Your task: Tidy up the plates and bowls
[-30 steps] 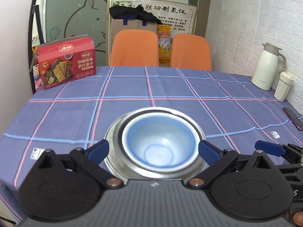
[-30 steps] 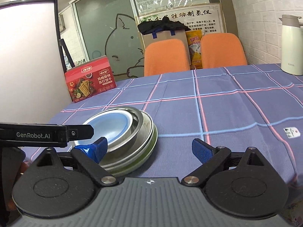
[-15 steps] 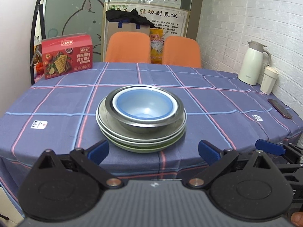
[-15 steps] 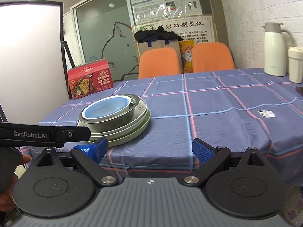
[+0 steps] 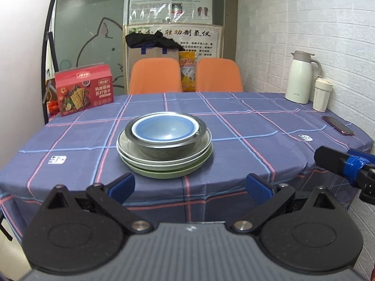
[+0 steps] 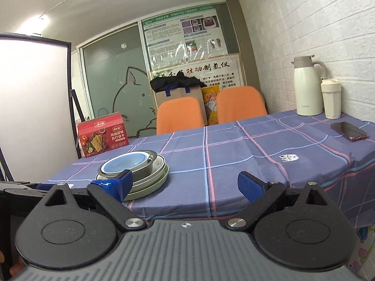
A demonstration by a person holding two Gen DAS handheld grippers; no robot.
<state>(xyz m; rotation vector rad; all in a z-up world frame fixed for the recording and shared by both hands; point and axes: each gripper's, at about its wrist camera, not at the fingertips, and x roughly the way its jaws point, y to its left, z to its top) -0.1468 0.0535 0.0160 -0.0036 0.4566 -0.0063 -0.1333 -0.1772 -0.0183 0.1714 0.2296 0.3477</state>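
Observation:
A blue bowl (image 5: 163, 128) sits nested in a steel bowl (image 5: 164, 148), which rests on a pale plate (image 5: 131, 155) stacked on a green plate (image 5: 164, 174). The stack stands near the front of the checked tablecloth (image 5: 246, 121). My left gripper (image 5: 190, 186) is open and empty, back from the table edge, facing the stack. In the right wrist view the same stack (image 6: 133, 171) lies to the left, with the blue bowl (image 6: 125, 164) on top. My right gripper (image 6: 184, 183) is open and empty, off the table's front edge.
A red cracker box (image 5: 84, 89) stands at the far left of the table. A white thermos (image 5: 301, 77), a cup (image 5: 323, 94) and a phone (image 5: 337, 125) are at the right by the brick wall. Two orange chairs (image 5: 155, 76) stand behind the table.
Both grippers have pulled back and away from the stack, from close over the bowls to beyond the table's front edge. The dishes have stayed put.

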